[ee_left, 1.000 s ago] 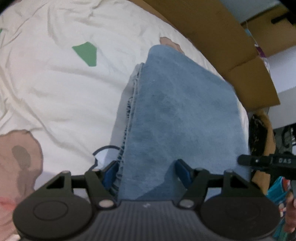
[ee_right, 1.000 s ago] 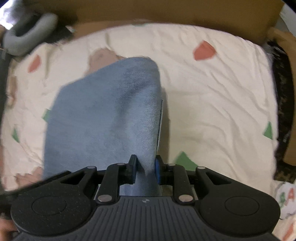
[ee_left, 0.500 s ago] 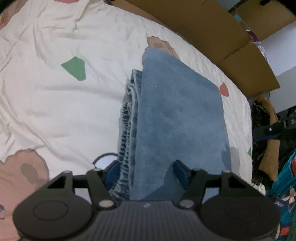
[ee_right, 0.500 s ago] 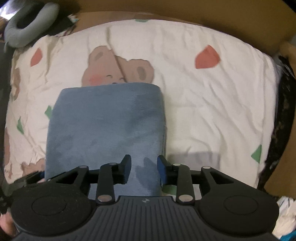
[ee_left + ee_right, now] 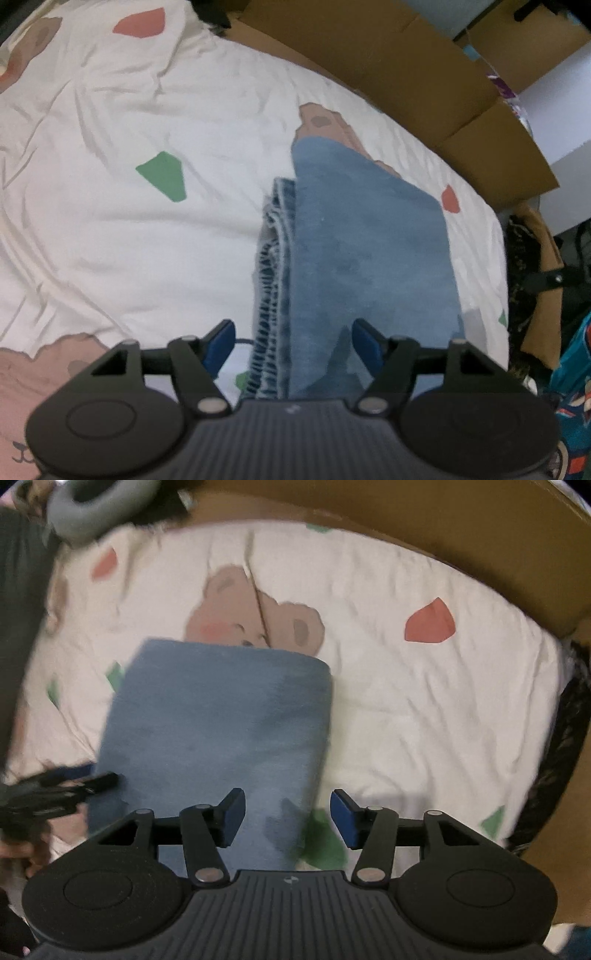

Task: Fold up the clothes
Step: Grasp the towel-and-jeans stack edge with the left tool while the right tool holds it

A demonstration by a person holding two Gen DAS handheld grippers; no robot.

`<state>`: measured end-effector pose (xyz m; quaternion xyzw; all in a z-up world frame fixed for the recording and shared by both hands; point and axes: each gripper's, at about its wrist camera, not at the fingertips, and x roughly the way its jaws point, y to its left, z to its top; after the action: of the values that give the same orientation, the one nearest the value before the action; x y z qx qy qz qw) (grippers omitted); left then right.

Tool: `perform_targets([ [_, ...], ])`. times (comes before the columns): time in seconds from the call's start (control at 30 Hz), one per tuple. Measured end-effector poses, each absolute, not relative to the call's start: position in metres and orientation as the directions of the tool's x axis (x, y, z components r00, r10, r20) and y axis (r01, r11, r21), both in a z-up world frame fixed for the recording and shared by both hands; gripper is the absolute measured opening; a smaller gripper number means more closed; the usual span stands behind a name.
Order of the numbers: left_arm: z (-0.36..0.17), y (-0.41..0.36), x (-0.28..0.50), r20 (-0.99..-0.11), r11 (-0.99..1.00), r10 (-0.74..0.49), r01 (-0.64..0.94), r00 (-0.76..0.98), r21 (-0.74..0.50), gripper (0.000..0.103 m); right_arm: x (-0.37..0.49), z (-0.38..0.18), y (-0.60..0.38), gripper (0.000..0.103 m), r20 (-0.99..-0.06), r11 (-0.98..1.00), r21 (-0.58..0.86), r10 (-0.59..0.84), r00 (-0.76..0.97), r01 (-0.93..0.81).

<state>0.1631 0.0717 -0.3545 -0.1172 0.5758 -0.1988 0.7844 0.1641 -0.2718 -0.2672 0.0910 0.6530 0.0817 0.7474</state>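
Folded jeans (image 5: 369, 258) are laid on the bear-print bed sheet (image 5: 129, 229), stacked hems showing along the left edge; denim is judged heavy, soft and floppy, non-fragile, best taken at the thick layered edge or a corner so all plies are caught; left hand-held gripper (image 5: 291, 343) is held wide over the near end, nothing pinched; right hand-held gripper (image 5: 288, 816) has just been opening, jaws apart, near corner below, apparently untouched
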Motion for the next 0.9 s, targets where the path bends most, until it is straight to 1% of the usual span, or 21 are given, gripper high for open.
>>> perform_targets([
  [0.27, -0.363, 0.075, 0.160, -0.865, 0.893, -0.443, 0.204, 0.235, -0.402, 0.076, 0.118, -0.311, -0.286, 0.059, -0.926, 0.938, 0.345, 0.332, 0.181, 0.044],
  [0.3, -0.363, 0.075, 0.161, -0.867, 0.894, -0.440, 0.209, 0.233, -0.398, 0.078, 0.112, -0.318, -0.290, 0.059, -0.914, 0.926, 0.372, 0.354, 0.197, 0.066],
  [0.43, -0.371, 0.078, 0.164, -0.863, 0.886, -0.458, 0.195, 0.213, -0.421, 0.080, 0.091, -0.348, -0.299, 0.058, -0.868, 0.875, 0.467, 0.425, 0.257, 0.127],
  [0.57, -0.384, 0.082, 0.168, -0.850, 0.870, -0.490, 0.157, 0.193, -0.466, 0.080, 0.082, -0.369, -0.299, 0.058, -0.846, 0.851, 0.502, 0.446, 0.293, 0.153],
  [0.63, -0.388, 0.083, 0.170, -0.835, 0.856, -0.517, 0.151, 0.188, -0.495, 0.074, 0.081, -0.374, -0.298, 0.058, -0.816, 0.827, 0.543, 0.479, 0.325, 0.146],
  [0.7, -0.393, 0.080, 0.172, -0.838, 0.856, -0.513, 0.179, 0.185, -0.485, 0.073, 0.084, -0.378, -0.297, 0.058, -0.797, 0.811, 0.567, 0.494, 0.347, 0.148],
  [0.77, -0.398, 0.082, 0.172, -0.834, 0.850, -0.523, 0.184, 0.176, -0.494, 0.073, 0.086, -0.384, -0.296, 0.058, -0.796, 0.805, 0.570, 0.491, 0.354, 0.166],
  [0.9, -0.404, 0.094, 0.170, -0.809, 0.824, -0.567, 0.106, 0.153, -0.557, 0.073, 0.086, -0.393, -0.289, 0.056, -0.802, 0.810, 0.564, 0.491, 0.339, 0.159],
])
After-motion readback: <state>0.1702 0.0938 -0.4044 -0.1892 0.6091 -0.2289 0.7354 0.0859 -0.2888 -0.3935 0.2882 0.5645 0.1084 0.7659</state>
